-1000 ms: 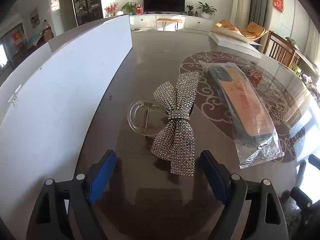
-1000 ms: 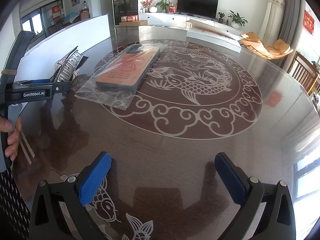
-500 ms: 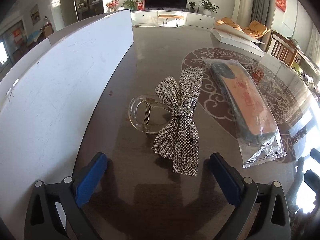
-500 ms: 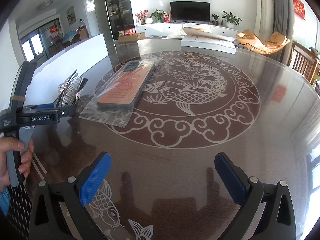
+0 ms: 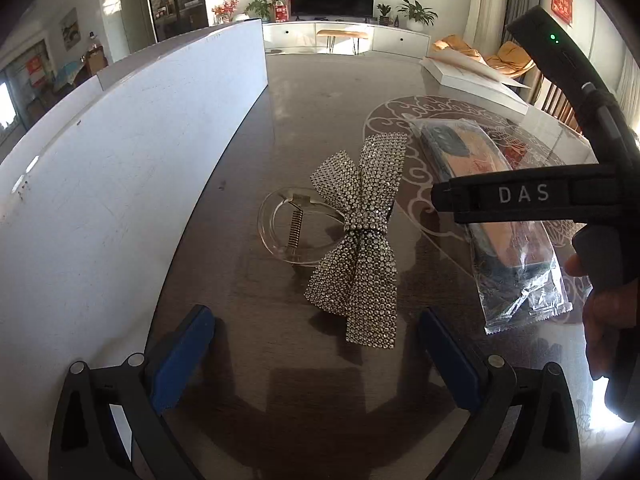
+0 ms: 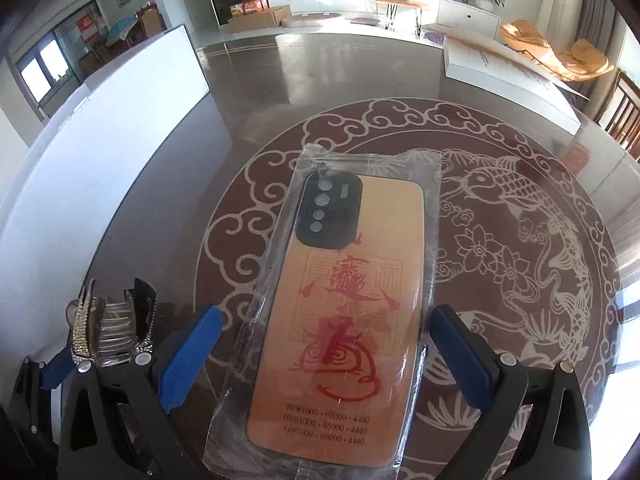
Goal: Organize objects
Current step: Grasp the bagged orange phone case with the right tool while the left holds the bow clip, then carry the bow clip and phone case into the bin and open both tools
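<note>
- Panel, tall, white and flat [image 5: 120, 184], is seen standing upright along the left edge of the dark glossy table with the pale carp-and-cloud medallion [image 6: 520, 248].
- The left gripper [image 5: 316, 356] is held wide open with nothing between its blue pads; the rhinestone-covered silver bow on a clear plastic hair claw [image 5: 356, 240] lies on the table just ahead of it.
- The orange phone case with red calligraphy, sealed in a clear plastic sleeve [image 6: 344, 300], is laid flat to the right of the bow.
- The right gripper [image 6: 324, 348] is spread wide, its pads placed either side of the sleeve's near half; contact cannot be judged.
</note>
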`<state>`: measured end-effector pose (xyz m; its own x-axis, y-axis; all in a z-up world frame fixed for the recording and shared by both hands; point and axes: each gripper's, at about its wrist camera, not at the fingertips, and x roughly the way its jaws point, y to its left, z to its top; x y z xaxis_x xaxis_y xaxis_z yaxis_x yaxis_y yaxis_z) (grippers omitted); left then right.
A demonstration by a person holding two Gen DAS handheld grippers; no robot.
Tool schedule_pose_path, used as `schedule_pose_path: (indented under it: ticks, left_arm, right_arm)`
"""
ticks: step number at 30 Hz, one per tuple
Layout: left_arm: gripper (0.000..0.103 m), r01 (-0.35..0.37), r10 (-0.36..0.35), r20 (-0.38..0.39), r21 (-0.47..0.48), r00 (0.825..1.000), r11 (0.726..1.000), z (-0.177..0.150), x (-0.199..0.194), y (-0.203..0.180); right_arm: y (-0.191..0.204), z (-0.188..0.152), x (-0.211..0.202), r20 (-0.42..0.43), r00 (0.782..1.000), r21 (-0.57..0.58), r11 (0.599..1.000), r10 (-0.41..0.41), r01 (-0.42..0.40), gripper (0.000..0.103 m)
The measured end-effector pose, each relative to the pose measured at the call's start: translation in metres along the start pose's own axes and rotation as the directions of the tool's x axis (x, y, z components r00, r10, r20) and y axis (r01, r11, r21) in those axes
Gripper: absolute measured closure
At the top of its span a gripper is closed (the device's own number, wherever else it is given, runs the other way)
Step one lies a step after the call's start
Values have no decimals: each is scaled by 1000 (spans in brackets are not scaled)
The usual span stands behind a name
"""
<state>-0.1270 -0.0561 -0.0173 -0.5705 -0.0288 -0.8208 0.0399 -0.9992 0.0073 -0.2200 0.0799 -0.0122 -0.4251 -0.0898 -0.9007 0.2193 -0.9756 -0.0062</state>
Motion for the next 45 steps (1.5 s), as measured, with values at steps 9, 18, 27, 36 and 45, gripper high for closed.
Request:
schedule_pose_path:
  ticks: [9, 18, 27, 36, 45]
  left_arm:
    - [0, 46, -45, -25, 37, 999, 998, 7, 1, 1]
    - [55, 63, -65, 28, 80, 997, 995, 31, 2, -3]
    - [58, 167, -164, 143, -13, 976, 986, 27, -60, 9]
    - [57, 122, -84, 216, -173, 973, 977, 47, -138, 125]
    - [57, -238, 231, -62, -341, 971, 909, 29, -100, 268]
  right_arm:
    - [-26, -37, -26, -7, 999, -99, 994, 46, -46, 26]
    - [-96, -77, -60, 1, 957, 151, 946, 289, -286, 26]
    - [-124, -90, -87, 127, 803, 388, 716, 582, -580, 26]
    - [13, -9, -151, 182, 715, 142, 701, 675, -699, 26]
    - [244, 49, -144, 87, 804, -277, 790, 588, -547, 26]
